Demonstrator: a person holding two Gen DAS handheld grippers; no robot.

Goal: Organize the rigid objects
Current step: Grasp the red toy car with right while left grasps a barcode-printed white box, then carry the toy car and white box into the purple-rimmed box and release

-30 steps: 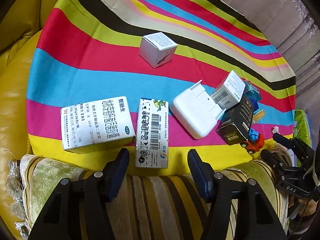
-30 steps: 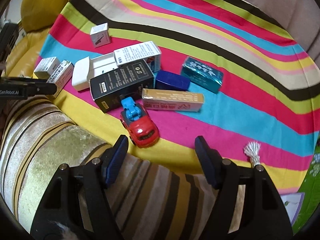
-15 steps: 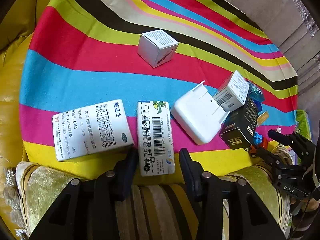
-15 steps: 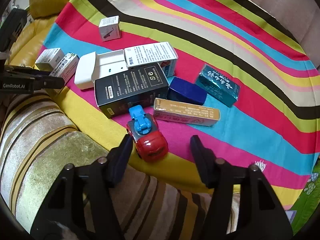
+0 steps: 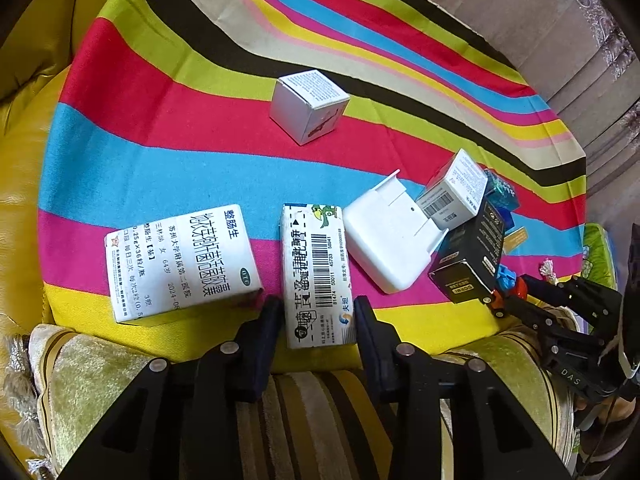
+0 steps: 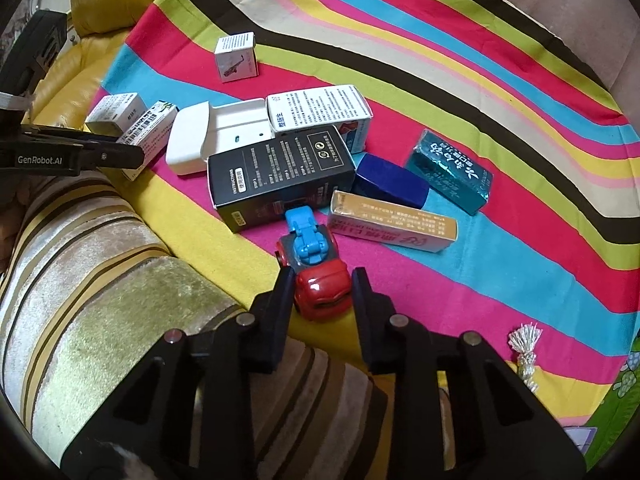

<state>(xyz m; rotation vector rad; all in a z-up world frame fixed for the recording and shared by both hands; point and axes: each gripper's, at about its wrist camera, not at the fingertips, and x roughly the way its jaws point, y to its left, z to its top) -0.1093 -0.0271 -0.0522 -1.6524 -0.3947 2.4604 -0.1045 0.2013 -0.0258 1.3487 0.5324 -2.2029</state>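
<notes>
Right wrist view: your right claw (image 6: 320,294) is pinching the red toy car (image 6: 318,280) by its cab, one finger pressed to each side. The car sits at the near edge of the striped cloth (image 6: 460,92), its blue rear end touching the black instruction box (image 6: 280,174). Just beside it lies a tan carton (image 6: 392,229); behind that a dark blue box (image 6: 390,186) and a teal packet (image 6: 450,172). A white printed carton (image 6: 320,114) leans on top of the black box, next to a white plastic case (image 6: 216,140). A small white cube box (image 6: 235,57) stands well apart, farther back.

Left wrist view: your left claw (image 5: 318,322) is closing around the near end of the barcoded medicine box (image 5: 318,276), which lies flat on the yellow and pink stripes. The box is between the fingers; whether the pads already press on it, cannot tell, though they look right against its sides. A wider white medicine box (image 5: 180,264) lies just beside it to the left, the white plastic case to its right. Both claws hang over a striped velvet cushion (image 5: 312,420) at the cloth's near edge, with yellow leather upholstery (image 5: 24,200) beyond.
</notes>
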